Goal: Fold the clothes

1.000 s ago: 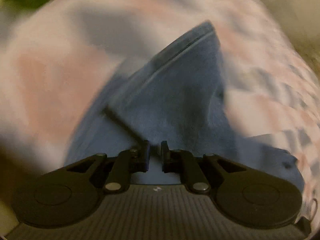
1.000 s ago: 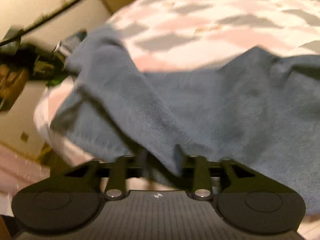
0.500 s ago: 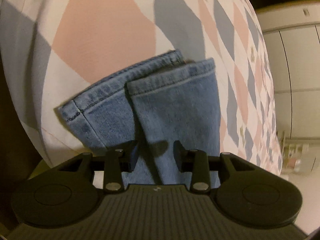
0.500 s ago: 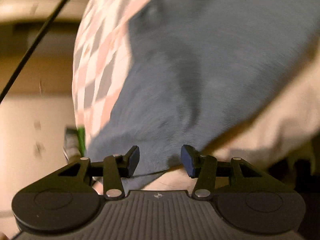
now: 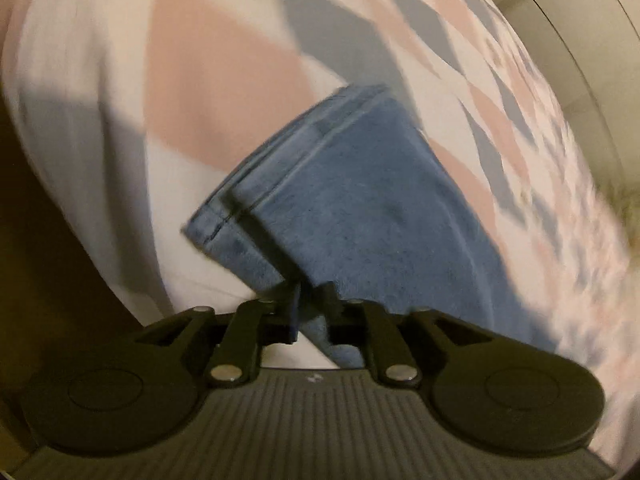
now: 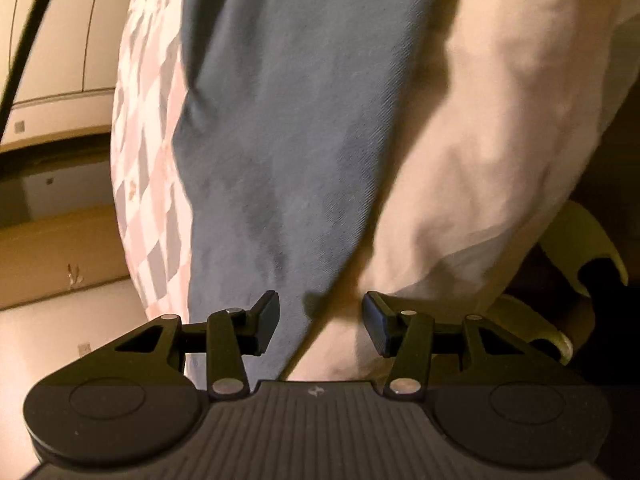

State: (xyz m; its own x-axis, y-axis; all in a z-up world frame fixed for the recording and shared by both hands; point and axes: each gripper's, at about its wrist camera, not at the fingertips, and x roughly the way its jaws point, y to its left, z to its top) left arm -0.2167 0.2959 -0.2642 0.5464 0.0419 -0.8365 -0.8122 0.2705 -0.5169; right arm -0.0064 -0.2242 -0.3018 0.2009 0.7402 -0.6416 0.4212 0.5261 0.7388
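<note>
Blue jeans [image 5: 360,208] lie on a bed sheet [image 5: 220,80] with pink and grey diamonds, their two leg hems stacked and pointing away in the left wrist view. My left gripper [image 5: 311,304] sits at the near edge of the legs. Its jaws are closing, with a fold of denim pinched between the pads. In the right wrist view the jeans [image 6: 280,120] run up the middle of the picture. My right gripper [image 6: 320,320] hangs open over their edge, and its pads touch no cloth.
Cream cloth [image 6: 500,120] with wrinkles lies beside the jeans on the right. A yellow-green curved object [image 6: 576,240] sits past it. A black cable [image 6: 28,40] crosses the upper left. A pale cabinet [image 5: 580,40] stands beyond the bed, whose near-left edge drops into dark.
The left jaws widened over the hems, then narrowed onto the denim edge. The right gripper rolled hard and let go of the cloth that hung over its fingers; its jaws now stand apart.
</note>
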